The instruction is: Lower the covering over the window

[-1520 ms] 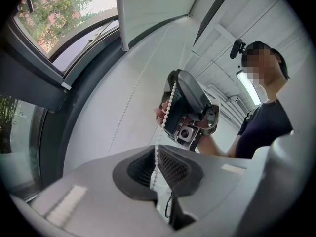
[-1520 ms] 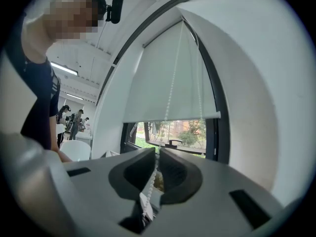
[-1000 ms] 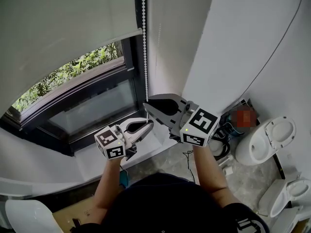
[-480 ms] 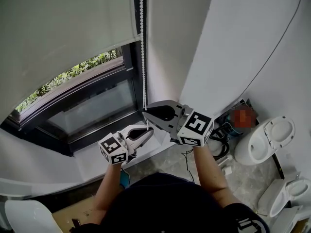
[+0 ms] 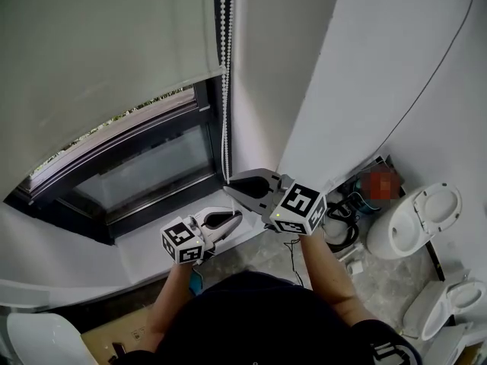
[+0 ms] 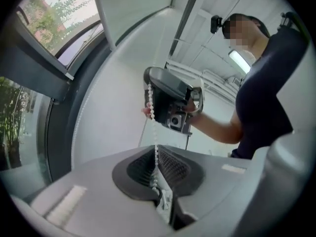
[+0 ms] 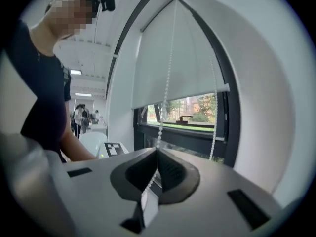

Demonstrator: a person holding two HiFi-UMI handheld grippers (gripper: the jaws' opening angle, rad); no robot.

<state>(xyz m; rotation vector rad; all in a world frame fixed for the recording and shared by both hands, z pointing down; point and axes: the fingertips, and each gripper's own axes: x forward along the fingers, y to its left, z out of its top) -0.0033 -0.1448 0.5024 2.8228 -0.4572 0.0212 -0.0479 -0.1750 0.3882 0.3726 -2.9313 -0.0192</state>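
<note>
Clamped shut on the white bead chain (image 5: pixel 224 112) at the right edge of the window (image 5: pixel 144 162), below the mostly lowered blind (image 5: pixel 99 44): right gripper (image 5: pixel 231 183) uppermost and tipped slightly down, left gripper (image 5: pixel 237 217) level just beneath, forearms (image 5: pixel 326 265) outstretched.

Grey floor (image 5: pixel 380 278) carries white toilets (image 5: pixel 415 223) and cables (image 5: pixel 344 233).

- The pale roller blind (image 5: pixel 99 36) hangs flat over most of the window (image 5: pixel 144 166); a low strip of glass shows.
- The white bead chain (image 5: pixel 224 90) hangs straight beside its right edge.
</note>
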